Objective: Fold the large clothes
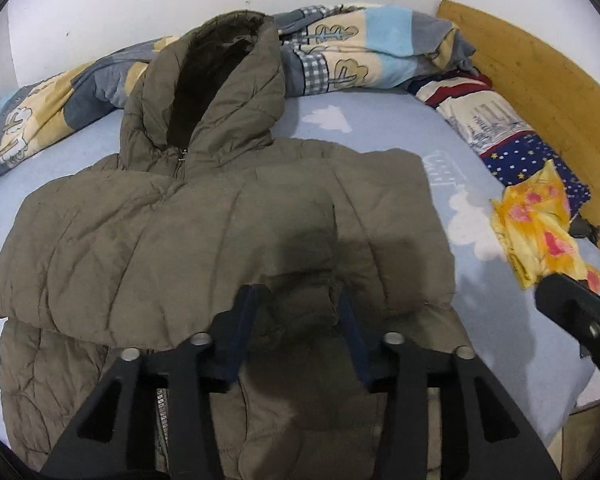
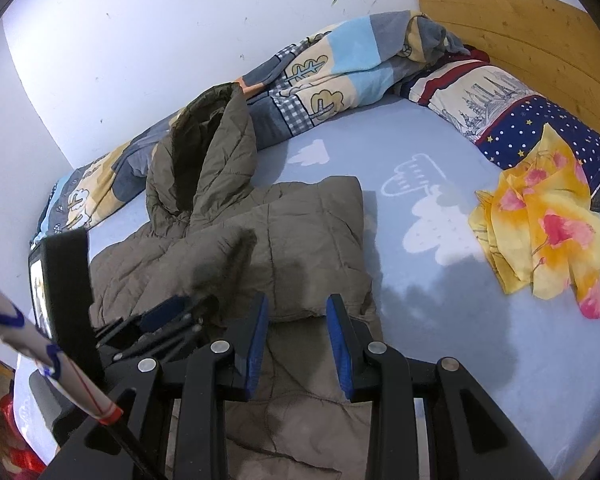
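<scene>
Jacket (image 1: 220, 216) lies beneath both tongs, left (image 1: 300, 304) and right (image 2: 298, 312), each partly open, gripping nothing

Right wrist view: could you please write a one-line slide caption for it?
Right gripper with jaws apart over an olive quilted hooded jacket on a pale blue bed sheet, yellow floral scarf alongside.

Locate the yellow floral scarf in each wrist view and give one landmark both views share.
Left wrist: yellow floral scarf at the right edge, on the blue sheet.
Right wrist: the scarf at right, overlapping the starred pillow.
Shared landmark: the jacket's hood.
</scene>
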The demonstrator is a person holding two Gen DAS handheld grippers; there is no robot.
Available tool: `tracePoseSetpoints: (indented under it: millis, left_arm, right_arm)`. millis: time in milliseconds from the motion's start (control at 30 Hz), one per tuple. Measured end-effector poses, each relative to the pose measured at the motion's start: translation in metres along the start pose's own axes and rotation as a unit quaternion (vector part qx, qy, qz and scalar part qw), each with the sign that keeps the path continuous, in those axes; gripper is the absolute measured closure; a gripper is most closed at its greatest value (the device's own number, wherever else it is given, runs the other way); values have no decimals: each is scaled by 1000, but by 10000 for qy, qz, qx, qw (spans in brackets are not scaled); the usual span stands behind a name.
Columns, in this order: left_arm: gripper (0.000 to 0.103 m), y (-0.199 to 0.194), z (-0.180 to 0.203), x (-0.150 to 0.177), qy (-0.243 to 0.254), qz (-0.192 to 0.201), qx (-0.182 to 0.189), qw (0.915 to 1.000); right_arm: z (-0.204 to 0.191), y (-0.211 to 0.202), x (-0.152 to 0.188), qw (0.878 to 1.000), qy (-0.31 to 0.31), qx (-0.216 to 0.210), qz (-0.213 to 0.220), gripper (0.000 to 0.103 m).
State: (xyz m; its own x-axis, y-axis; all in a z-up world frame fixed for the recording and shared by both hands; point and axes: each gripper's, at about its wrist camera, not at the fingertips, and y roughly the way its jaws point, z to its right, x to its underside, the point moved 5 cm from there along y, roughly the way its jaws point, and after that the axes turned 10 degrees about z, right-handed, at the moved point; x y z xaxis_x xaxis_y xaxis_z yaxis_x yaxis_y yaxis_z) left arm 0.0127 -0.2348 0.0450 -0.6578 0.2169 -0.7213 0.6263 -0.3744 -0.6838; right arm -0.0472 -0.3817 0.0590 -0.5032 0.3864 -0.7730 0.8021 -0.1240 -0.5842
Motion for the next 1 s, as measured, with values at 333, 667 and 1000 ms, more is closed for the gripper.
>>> tracePoseSetpoints:
  millis: [333, 667, 1000]
  left_arm:
    - [51, -67, -100, -24, -182, 672, -642, 9955]
    - [51, -40, -250, 5, -668, 226, -1871, 9798]
    - [49, -2, -284, 33, -1078, -393, -1633, 9799]
  right_arm:
    - [-13, 16, 2, 9998, -16, -158, -116, 70]
    - [-78, 82, 25, 9925, -928, -630, -490, 70]
    - [-75, 142, 60, 9864, -904, -320, -1333, 69]
